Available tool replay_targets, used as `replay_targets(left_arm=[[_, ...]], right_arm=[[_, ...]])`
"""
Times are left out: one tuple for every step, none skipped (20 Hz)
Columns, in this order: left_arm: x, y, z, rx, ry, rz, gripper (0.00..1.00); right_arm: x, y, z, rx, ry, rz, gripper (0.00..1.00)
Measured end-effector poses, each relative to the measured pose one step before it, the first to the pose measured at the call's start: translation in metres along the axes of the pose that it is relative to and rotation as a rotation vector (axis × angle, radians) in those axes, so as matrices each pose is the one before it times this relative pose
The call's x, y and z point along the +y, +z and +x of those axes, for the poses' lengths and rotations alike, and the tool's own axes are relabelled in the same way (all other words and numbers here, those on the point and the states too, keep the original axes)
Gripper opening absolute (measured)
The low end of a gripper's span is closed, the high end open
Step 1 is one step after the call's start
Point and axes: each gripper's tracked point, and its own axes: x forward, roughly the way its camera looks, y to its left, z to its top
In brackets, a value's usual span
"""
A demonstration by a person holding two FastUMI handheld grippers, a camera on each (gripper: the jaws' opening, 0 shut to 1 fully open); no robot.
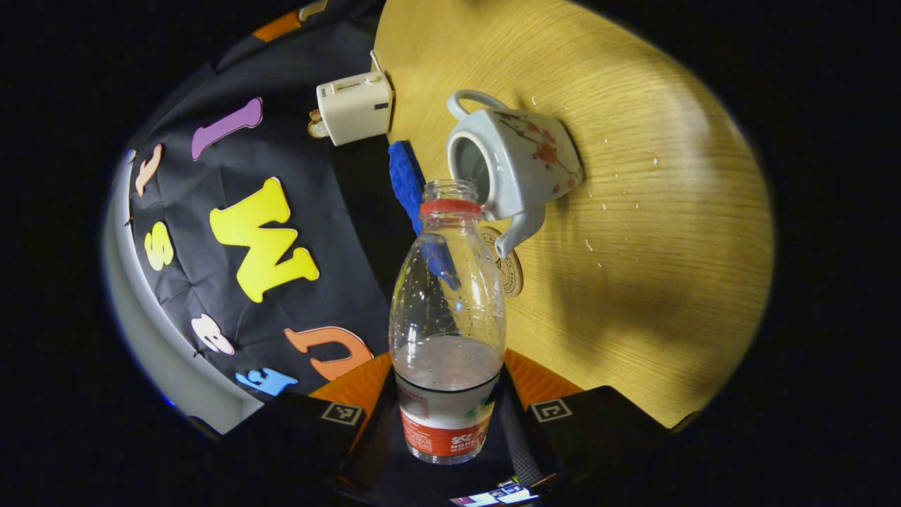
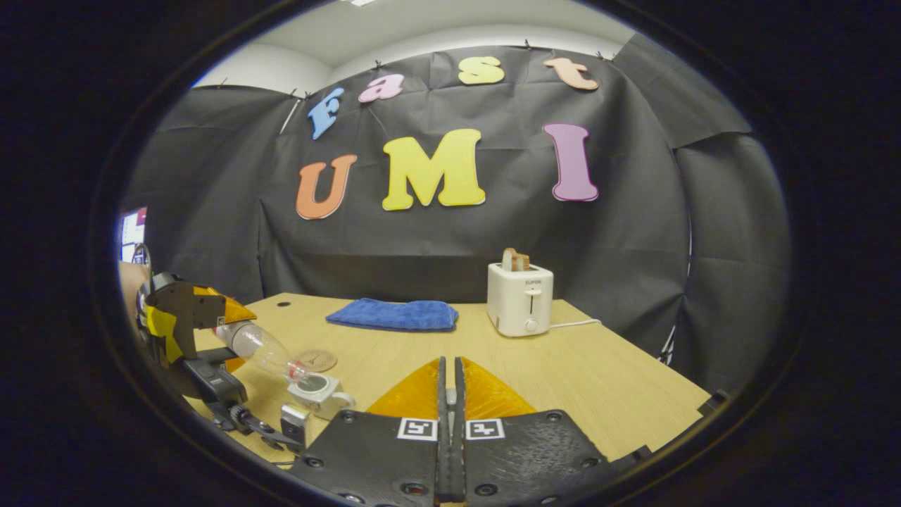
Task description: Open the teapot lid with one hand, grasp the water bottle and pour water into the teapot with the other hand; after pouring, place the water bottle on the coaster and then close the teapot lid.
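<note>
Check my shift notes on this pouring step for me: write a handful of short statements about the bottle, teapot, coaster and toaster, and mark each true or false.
1. The left gripper holds the water bottle between its fingers. True.
2. The teapot has its lid on. False: its top opening is uncovered.
3. The water bottle is capped. False: its neck is open, tipped toward the teapot in the right gripper view.
4. The coaster lies bare on the table. True.
5. The right gripper has its fingers spread wide. False: they are closed together, and I cannot make out the lid between them.
6. The toaster stands beside the blue cloth. True.
</note>
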Motion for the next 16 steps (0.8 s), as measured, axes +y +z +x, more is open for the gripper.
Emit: replay_targets(left_arm=[[0.00248, 0.00064, 0.00035, 0.00096, 0.00765, 0.01324, 0.71], [0.00056, -0.00174, -0.00118, 0.00872, 0.00147, 0.01210, 0.71], [0.00105, 0.00007, -0.00073, 0.00400, -0.00182, 0.01282, 0.71], [0.00270, 0.00036, -0.00087, 0.00332, 0.00222, 0.02235, 0.72], [0.00229, 0.00157, -0.00034, 0.00237, 0.00722, 0.02991, 0.72], [-0.00035, -0.00085, -0.00009, 0.01052, -0.00039, 0.03328, 0.72], [0.00459, 0.00396, 0.00025, -0.00922, 0.01272, 0.04074, 0.71], [0.00220, -0.00095, 0.00357, 0.00109, 0.00842, 0.01823, 0.71], [-0.00117, -0.00277, 0.00127, 0.00277, 0.00011, 0.00548, 0.71], [0.00005, 0.00049, 0.00030, 0.00159, -0.00055, 0.00134, 0.71], [-0.00085, 0.00052, 0.00024, 0.00296, -0.00317, 0.00182, 0.71], [0.00012, 0.00069, -0.00052, -0.00003, -0.00081, 0.00192, 0.71], [0.00021, -0.00039, -0.00030, 0.00341, -0.00177, 0.00298, 0.71], [0.00007, -0.00062, -0.00002, 0.00087, -0.00060, 0.00290, 0.71], [0.00054, -0.00002, -0.00021, 0.00316, 0.00104, 0.00470, 0.71], [-0.00035, 0.00022, 0.00024, 0.00359, -0.00017, 0.00430, 0.71]], right_arm=[[0.00018, 0.00070, -0.00038, 0.00007, 0.00149, 0.00056, 0.00], [-0.00045, -0.00048, -0.00009, 0.00040, 0.00160, -0.00168, 0.00], [0.00005, 0.00064, -0.00038, -0.00006, -0.00085, -0.00023, 0.00], [-0.00047, -0.00075, 0.00028, 0.00056, -0.00049, -0.00007, 0.00], [-0.00012, 0.00035, 0.00028, 0.00048, 0.00043, 0.00058, 0.00], [-0.00010, -0.00044, -0.00040, 0.00113, 0.00073, 0.00072, 0.00], [0.00033, 0.00124, -0.00053, 0.00025, 0.00269, 0.00342, 0.00], [0.00045, -0.00095, 0.00033, 0.00247, 0.00410, 0.00528, 0.00], [0.00093, 0.00026, -0.00012, 0.00154, 0.00509, 0.00586, 0.00], [-0.00052, -0.00058, -0.00001, 0.00126, 0.00051, 0.00333, 0.00], [-0.00061, -0.00033, 0.00010, 0.00260, -0.00135, 0.00033, 0.00], [-0.00057, -0.00032, -0.00015, 0.00091, -0.00112, 0.00029, 0.00], [-0.00118, 0.00035, -0.00041, -0.00124, -0.00184, 0.00074, 0.00], [-0.00075, 0.00076, 0.00013, -0.00095, -0.00235, 0.00039, 0.00], [0.00004, 0.00027, 0.00031, 0.00083, -0.00012, 0.00192, 0.00], [0.00061, -0.00118, -0.00020, 0.00410, 0.00237, 0.00238, 0.00]])
